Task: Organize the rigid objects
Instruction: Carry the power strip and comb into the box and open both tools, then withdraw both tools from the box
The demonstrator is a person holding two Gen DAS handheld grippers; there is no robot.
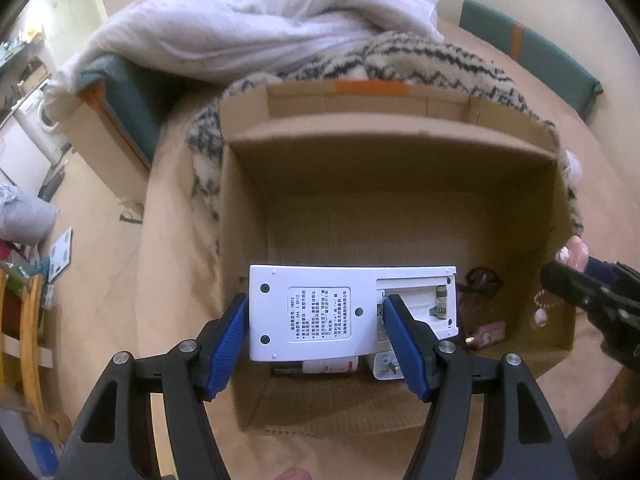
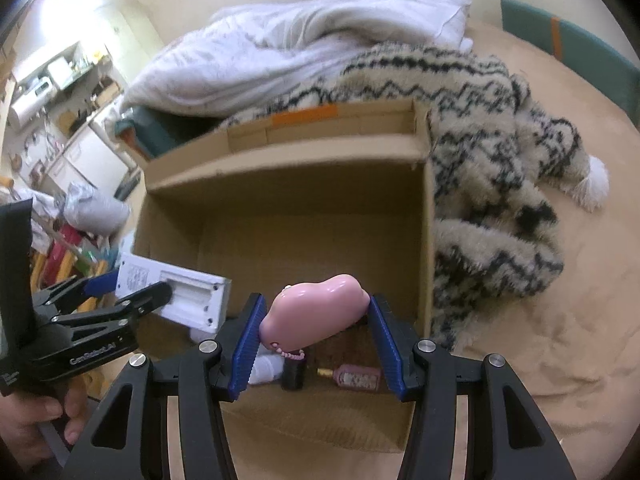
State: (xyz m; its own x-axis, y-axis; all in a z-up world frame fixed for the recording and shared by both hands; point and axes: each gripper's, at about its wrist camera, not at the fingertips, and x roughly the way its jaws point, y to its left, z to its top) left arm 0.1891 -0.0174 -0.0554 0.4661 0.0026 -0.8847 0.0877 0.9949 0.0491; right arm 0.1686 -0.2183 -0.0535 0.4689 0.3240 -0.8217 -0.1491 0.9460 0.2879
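Observation:
My left gripper (image 1: 316, 320) is shut on a white rectangular device (image 1: 320, 312), back side up with an open battery bay, held over the open cardboard box (image 1: 384, 148). It also shows in the right wrist view (image 2: 176, 292). My right gripper (image 2: 312, 320) is shut on a glossy pink cloud-shaped object (image 2: 316, 312) with a bead strap, above the box's (image 2: 280, 168) near right part. The right gripper shows at the left view's right edge (image 1: 560, 272). Inside the box lie a small pink bottle (image 2: 356, 378), a white plug (image 1: 386, 366) and a white tube (image 1: 330, 366).
The box sits on a beige bed sheet (image 2: 540, 340). A patterned furry blanket (image 2: 480, 128) and a white duvet (image 1: 260, 28) lie behind and beside it. A teal headboard (image 1: 532, 52) is at the far right. Room clutter stands at the left.

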